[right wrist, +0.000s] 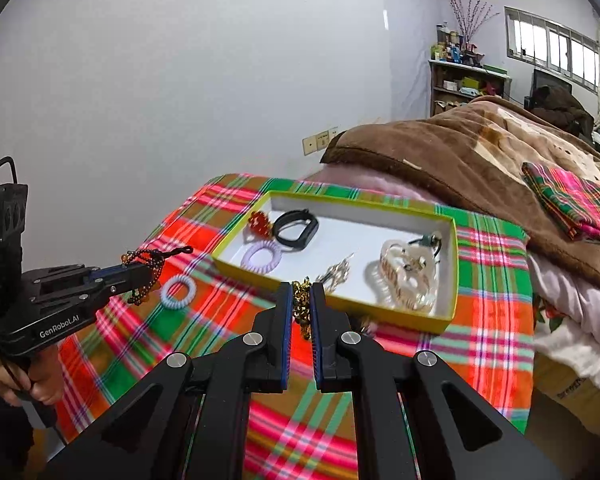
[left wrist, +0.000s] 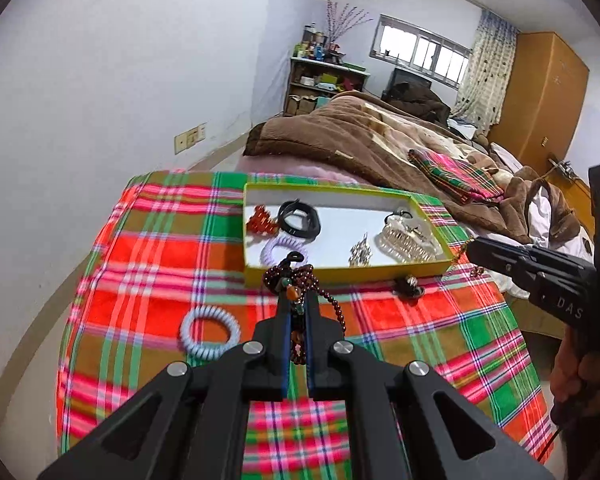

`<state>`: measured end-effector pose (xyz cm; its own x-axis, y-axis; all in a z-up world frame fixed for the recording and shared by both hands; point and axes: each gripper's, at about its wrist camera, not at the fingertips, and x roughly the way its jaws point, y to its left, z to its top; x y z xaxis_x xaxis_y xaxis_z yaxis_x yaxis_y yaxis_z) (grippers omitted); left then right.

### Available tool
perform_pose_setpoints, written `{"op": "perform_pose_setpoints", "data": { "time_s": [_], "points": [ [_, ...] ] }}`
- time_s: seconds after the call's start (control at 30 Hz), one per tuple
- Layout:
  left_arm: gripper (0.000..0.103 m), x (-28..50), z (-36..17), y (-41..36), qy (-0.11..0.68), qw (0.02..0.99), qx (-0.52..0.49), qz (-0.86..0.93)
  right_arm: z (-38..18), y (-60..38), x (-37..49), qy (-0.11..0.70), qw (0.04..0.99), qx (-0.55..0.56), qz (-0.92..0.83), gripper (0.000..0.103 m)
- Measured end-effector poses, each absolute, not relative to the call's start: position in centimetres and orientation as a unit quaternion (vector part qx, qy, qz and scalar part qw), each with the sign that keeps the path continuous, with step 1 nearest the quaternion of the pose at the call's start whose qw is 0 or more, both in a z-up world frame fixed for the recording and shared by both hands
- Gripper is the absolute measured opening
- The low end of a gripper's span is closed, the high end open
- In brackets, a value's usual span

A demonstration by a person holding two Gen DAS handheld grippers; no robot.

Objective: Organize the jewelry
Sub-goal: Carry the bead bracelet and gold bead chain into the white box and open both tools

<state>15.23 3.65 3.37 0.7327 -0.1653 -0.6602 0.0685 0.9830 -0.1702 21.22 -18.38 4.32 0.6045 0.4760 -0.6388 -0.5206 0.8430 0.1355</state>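
Observation:
A yellow-rimmed white tray (left wrist: 256,270) (right wrist: 454,264) sits on the plaid cloth and holds a black band (left wrist: 298,218), red beads (left wrist: 260,220), a lilac coil tie (right wrist: 262,254), silver earrings (right wrist: 336,272) and a clear claw clip (right wrist: 408,280). My left gripper (left wrist: 298,294) (right wrist: 140,270) is shut on a dark brown bead string (left wrist: 290,276), held just before the tray's near rim. My right gripper (right wrist: 301,286) (left wrist: 470,248) is shut on a gold chain (right wrist: 301,304), at the tray's near edge.
A pale blue coil tie (left wrist: 210,332) (right wrist: 178,292) lies on the plaid cloth (left wrist: 140,300) left of the left gripper. A small dark ornament (left wrist: 410,286) lies before the tray. A bed with a brown blanket (left wrist: 360,136) stands behind; a white wall is on the left.

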Motion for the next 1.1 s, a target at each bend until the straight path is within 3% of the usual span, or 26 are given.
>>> {"op": "perform_pose_setpoints", "data": {
  "time_s": [0.6,1.1],
  "points": [
    [0.006,23.9,2.1,0.8,0.378,0.917,-0.040,-0.123,4.1,-17.0,30.1,0.338,0.902,-0.057,0.261,0.008],
    [0.006,27.4,-1.7,0.2,0.425,0.892,-0.030,-0.149,-1.0,-17.3,37.1,0.413,0.878,-0.038,0.240,0.008]
  ]
}}
